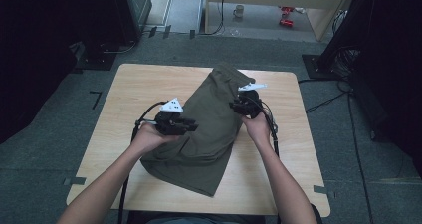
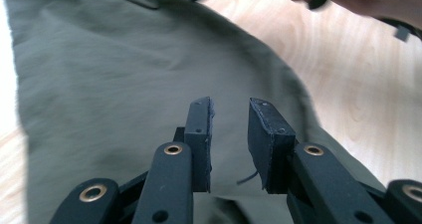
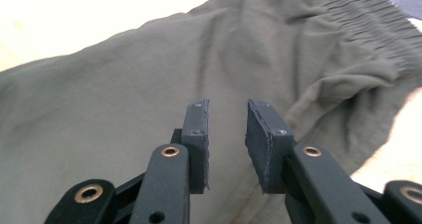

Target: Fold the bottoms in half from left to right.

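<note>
An olive-green garment [image 1: 209, 134], folded lengthwise, lies aslant across the middle of the wooden table [image 1: 144, 79]. Its gathered elastic waistband [image 3: 358, 25] points to the far side. My left gripper [image 1: 191, 126] hovers over the garment's left edge, and its jaws [image 2: 230, 134] stand a small gap apart above the cloth [image 2: 109, 84] with nothing between them. My right gripper [image 1: 234, 104] is at the garment's right edge near the waistband. Its jaws [image 3: 226, 134] are likewise slightly apart over the fabric [image 3: 109, 99], gripping nothing.
Bare wood [image 2: 348, 84] lies on either side of the garment. Beyond the table, a mug [image 1: 239, 10] and red items [image 1: 286, 15] sit on the floor. Dark equipment stands [image 1: 343, 50] and cables [image 1: 328, 102] flank the far corners.
</note>
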The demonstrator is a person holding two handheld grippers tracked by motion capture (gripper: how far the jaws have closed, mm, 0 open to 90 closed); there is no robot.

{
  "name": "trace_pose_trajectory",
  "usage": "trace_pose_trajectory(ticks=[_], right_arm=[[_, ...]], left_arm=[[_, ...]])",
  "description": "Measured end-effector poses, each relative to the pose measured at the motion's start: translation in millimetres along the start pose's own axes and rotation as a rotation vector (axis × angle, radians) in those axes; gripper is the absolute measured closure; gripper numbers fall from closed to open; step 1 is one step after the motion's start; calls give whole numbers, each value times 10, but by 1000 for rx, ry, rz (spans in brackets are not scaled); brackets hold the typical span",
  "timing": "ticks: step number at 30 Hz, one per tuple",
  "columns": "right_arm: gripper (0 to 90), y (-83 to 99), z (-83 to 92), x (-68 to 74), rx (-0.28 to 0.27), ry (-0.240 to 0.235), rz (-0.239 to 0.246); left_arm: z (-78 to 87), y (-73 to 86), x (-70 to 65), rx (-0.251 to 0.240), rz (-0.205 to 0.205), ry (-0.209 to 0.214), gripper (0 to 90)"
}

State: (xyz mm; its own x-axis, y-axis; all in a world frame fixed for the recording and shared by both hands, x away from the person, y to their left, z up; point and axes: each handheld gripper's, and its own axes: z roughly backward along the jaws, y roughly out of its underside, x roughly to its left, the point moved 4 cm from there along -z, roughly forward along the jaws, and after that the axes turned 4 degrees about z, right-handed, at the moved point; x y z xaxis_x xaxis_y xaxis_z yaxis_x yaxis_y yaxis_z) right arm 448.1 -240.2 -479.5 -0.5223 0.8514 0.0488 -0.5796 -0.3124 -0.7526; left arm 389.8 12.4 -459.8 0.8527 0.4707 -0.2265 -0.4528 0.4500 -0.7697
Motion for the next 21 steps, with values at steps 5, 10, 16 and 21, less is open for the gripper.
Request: trace_pose_trajectory(ticks=[5, 10, 16, 21], right_arm=[[689, 119, -41, 112, 8, -36, 2], [650, 226, -90, 203, 17, -68, 2], [526, 413, -111, 347, 15, -113, -9], [472, 541, -104, 336, 48, -71, 21]], left_arm=[[-49, 16, 318, 17, 30, -15, 728], [-115, 31, 493, 3, 42, -38, 737], [-240, 102, 711, 52, 71, -42, 715], [-310, 206, 792, 82, 78, -51, 654]])
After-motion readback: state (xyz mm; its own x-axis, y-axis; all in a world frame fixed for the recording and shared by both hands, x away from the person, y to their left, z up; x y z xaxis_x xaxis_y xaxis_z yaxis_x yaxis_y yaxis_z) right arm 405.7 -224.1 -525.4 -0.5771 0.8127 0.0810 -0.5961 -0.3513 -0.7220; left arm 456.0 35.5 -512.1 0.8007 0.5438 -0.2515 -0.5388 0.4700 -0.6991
